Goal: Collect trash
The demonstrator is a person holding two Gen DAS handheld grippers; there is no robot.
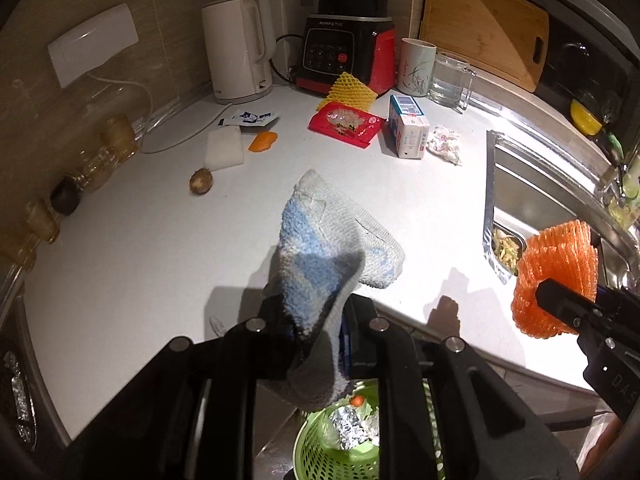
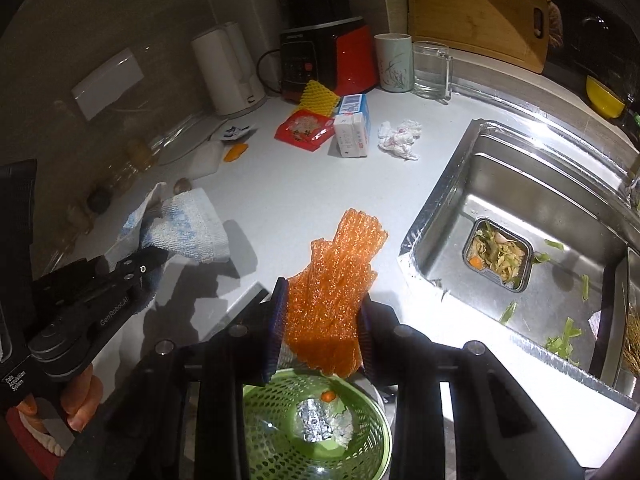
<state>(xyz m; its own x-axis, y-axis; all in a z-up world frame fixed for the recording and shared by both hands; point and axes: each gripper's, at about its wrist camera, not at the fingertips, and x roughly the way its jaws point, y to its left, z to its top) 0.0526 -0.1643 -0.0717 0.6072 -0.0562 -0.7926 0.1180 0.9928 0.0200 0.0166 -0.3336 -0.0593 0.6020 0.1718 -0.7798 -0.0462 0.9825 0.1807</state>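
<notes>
My left gripper [image 1: 316, 316] is shut on a blue and white cloth [image 1: 332, 240], which hangs above the white counter's front edge. The orange foam net [image 2: 336, 292] stands up between the pads of my right gripper [image 2: 322, 320], which is shut on it. Directly below both grippers is a green mesh bin [image 2: 312, 424] holding crumpled foil and a carrot bit. Farther back on the counter lie a yellow foam net [image 1: 348, 90], red packet [image 1: 346, 122], milk carton [image 1: 406, 126], crumpled tissue [image 1: 444, 144], orange peel [image 1: 262, 141] and a torn wrapper [image 1: 250, 117].
A white kettle [image 1: 236, 48], blender [image 1: 348, 48], cup [image 1: 416, 66], glass mug [image 1: 450, 80] and cutting board [image 1: 484, 24] line the back wall. The steel sink [image 2: 520, 208] at right holds a tray of food scraps [image 2: 498, 254]. Small jars stand along the left wall.
</notes>
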